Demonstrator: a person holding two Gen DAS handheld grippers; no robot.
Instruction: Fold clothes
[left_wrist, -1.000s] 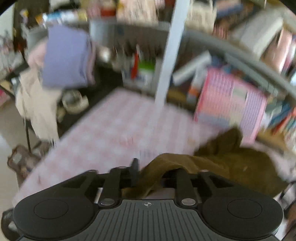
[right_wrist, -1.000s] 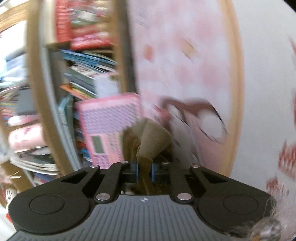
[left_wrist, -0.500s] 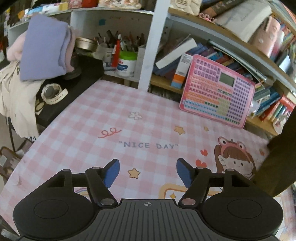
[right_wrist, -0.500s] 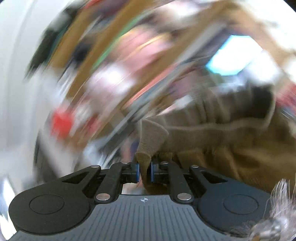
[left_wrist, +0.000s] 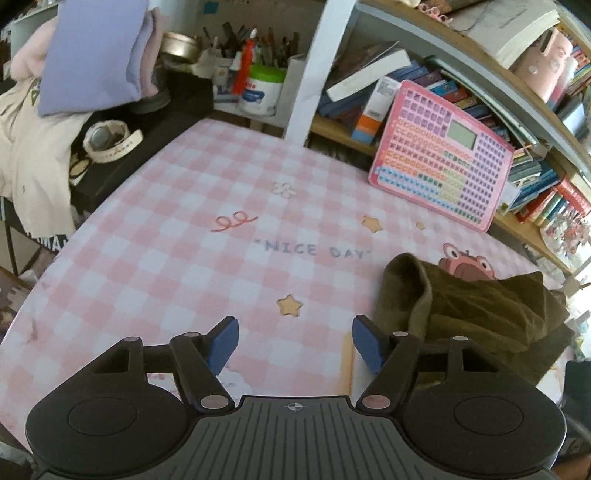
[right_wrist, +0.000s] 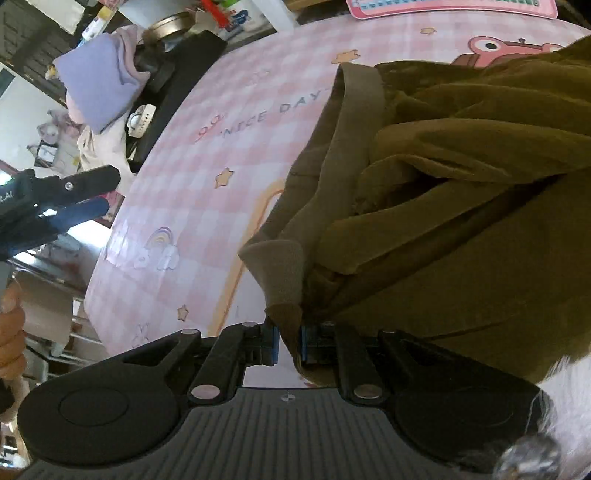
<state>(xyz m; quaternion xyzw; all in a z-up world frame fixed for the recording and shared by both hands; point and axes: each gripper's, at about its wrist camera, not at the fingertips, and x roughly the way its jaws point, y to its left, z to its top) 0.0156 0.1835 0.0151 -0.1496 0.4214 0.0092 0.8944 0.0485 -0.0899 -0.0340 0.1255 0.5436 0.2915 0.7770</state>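
Here the olive garment lies bunched at the right of the pink checked tabletop, waiting to be spread flat. The right tongs are clamped on a ribbed edge of it. The left tongs hang wide apart and empty; they likely need to catch another edge next.

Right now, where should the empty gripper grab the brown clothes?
Probably the ribbed band at the near-left corner of the brown clothes. It stands up in a firm ridge facing the open left gripper, which could come from the left; the right gripper already pinches another edge.
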